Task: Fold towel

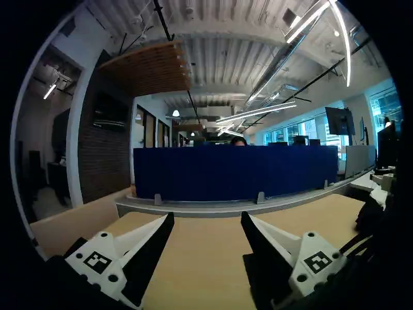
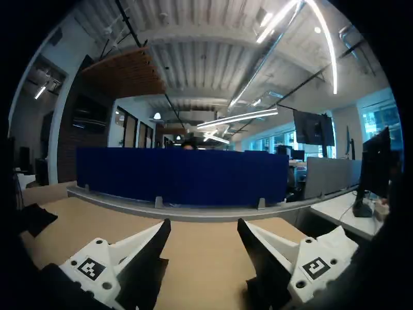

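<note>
Wood desk point(image 1: 206, 268) | left hand-held gripper point(image 1: 206, 216) spread apart | right hand-held gripper point(image 2: 203, 222) spread apart | blue partition point(image 1: 232, 173) behind

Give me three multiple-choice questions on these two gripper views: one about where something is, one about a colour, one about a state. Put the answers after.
1. Where does the partition stand?
A. upright beyond the far edge of the desk
B. flat on the desk
C. hanging from the ceiling

2. What colour is the partition?
A. red
B. blue
C. white

3. How is the left gripper?
A. shut on a towel
B. shut, empty
C. open, empty

Answers:
1 A: it rises upright behind the desk's far edge.
2 B: its panels are deep blue.
3 C: bare desk shows between its spread jaws.
</note>
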A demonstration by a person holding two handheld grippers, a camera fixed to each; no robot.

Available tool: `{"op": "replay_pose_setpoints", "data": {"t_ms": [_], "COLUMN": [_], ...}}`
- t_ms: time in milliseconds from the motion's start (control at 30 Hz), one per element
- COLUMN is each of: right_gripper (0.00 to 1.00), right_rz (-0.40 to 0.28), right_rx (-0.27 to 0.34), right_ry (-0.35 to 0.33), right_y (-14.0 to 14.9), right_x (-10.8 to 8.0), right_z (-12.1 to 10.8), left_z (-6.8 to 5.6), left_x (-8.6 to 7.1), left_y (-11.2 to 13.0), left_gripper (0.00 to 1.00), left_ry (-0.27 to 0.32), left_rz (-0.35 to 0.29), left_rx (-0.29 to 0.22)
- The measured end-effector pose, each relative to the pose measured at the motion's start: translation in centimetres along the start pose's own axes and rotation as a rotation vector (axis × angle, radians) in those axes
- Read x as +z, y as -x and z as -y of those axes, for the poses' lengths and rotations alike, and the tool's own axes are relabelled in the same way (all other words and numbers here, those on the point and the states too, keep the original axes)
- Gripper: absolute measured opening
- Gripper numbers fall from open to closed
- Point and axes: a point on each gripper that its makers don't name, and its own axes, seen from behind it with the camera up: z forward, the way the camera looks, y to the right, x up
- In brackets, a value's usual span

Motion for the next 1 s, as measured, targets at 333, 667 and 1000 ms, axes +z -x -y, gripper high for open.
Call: {"op": "replay_pose_setpoints", "data": {"t_ms": [333,667,1000], "right_gripper": [1.0,1.0,1.0], "right_rz": [-0.009,0.159,0.377], "right_rx": [-0.011,-0.095,-0.216], "right_ry": [-0.012,-0.206,-0.389], "right_y": [-5.0,-3.1,0.6], "right_x": [-0.5,-1.3,-3.3], "right_z": [0.8,4.7,7.1], "left_z": [-0.7,-4.0,-8.9], "left_x": [-0.5,-1.0,-2.7], "left_y": [-6.3,-4.8,-1.0], "left_gripper": [0.96,0.96,0.96], "left_ry": [0.029,0.197,0.444], "left_rz": [-0.003,0.133,0.311], "left_rx": [0.026,0.045,0.16]}}
